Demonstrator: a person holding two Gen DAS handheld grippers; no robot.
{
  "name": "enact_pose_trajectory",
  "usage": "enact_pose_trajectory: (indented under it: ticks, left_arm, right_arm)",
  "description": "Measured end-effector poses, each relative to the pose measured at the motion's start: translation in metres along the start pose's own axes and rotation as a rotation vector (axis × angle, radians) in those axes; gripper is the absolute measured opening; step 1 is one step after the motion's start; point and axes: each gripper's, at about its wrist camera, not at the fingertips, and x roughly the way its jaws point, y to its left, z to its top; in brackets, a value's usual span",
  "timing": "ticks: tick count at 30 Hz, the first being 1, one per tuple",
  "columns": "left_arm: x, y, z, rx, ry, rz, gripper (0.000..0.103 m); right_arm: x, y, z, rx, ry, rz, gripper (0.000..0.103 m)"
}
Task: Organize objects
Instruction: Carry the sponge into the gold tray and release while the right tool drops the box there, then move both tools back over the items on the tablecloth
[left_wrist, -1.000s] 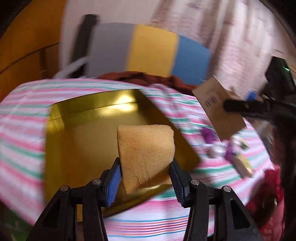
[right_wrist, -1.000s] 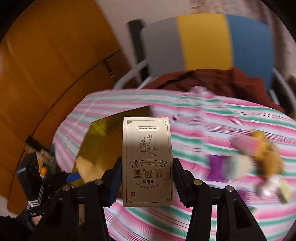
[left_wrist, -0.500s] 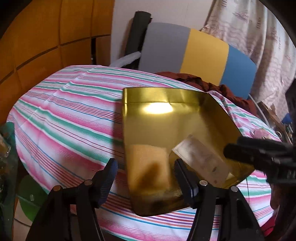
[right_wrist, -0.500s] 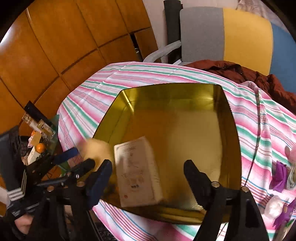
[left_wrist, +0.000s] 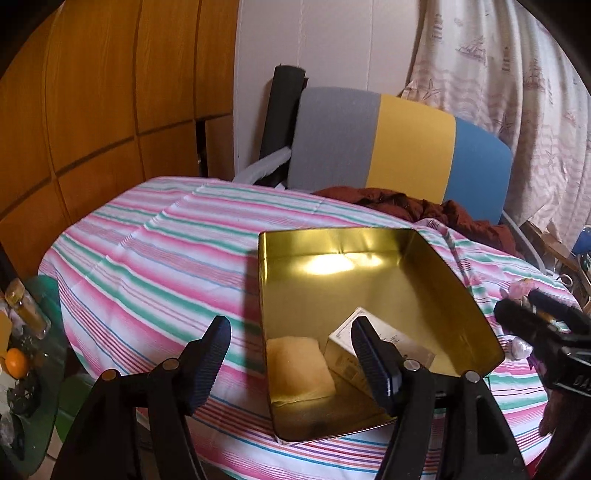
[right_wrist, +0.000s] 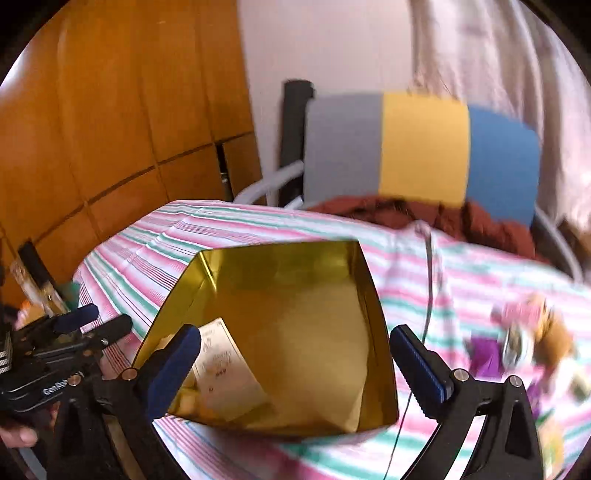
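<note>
Tin (left_wrist: 369, 280) sits on the striped desk (left_wrist: 155, 258) under both tools. Left hand-held gripper (left_wrist: 291, 354) is spread wide, grasping nothing; right hand-held gripper (right_wrist: 295, 363) gapes empty too. Just beyond the left one's pads, sponge (left_wrist: 299, 365) and box (left_wrist: 347, 350) lie side by side in the tin's near corner, so two items look sorted. Toys (right_wrist: 524, 336) on the desk to the right, well apart from the tin, look like what's left.

Left gripper (left_wrist: 291, 356), jaws apart, above a gold tin (left_wrist: 458, 284) holding a yellow sponge (left_wrist: 299, 365) and a pale carton (left_wrist: 343, 347), apparently touching.
</note>
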Motion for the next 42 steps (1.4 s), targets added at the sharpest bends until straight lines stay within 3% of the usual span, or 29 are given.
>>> enact_pose_trajectory:
  ticks: [10,17,25,39,42]
  left_arm:
    - [-0.003,-0.011,0.0,0.037,-0.008,0.019,0.069]
    - [-0.003,-0.021,-0.001,0.059,0.007,0.0,0.069]
    - [-0.01,-0.045,-0.004,0.113,0.009,-0.06,0.072]
    - [-0.01,-0.089,-0.011,0.204,0.041,-0.174,0.073]
    - [-0.008,-0.094,-0.01,0.204,0.048,-0.197,0.08]
  right_arm:
    - [-0.011,-0.039,-0.03,0.087,0.031,-0.066,0.103]
    - [-0.016,-0.043,-0.036,0.06,0.031,-0.088,0.103]
    - [-0.027,-0.046,-0.034,0.043,0.006,-0.13,0.103]
    - [-0.039,-0.089,-0.045,0.155,0.018,-0.192,0.103]
    - [-0.043,-0.105,-0.049,0.191,0.028,-0.211,0.103]
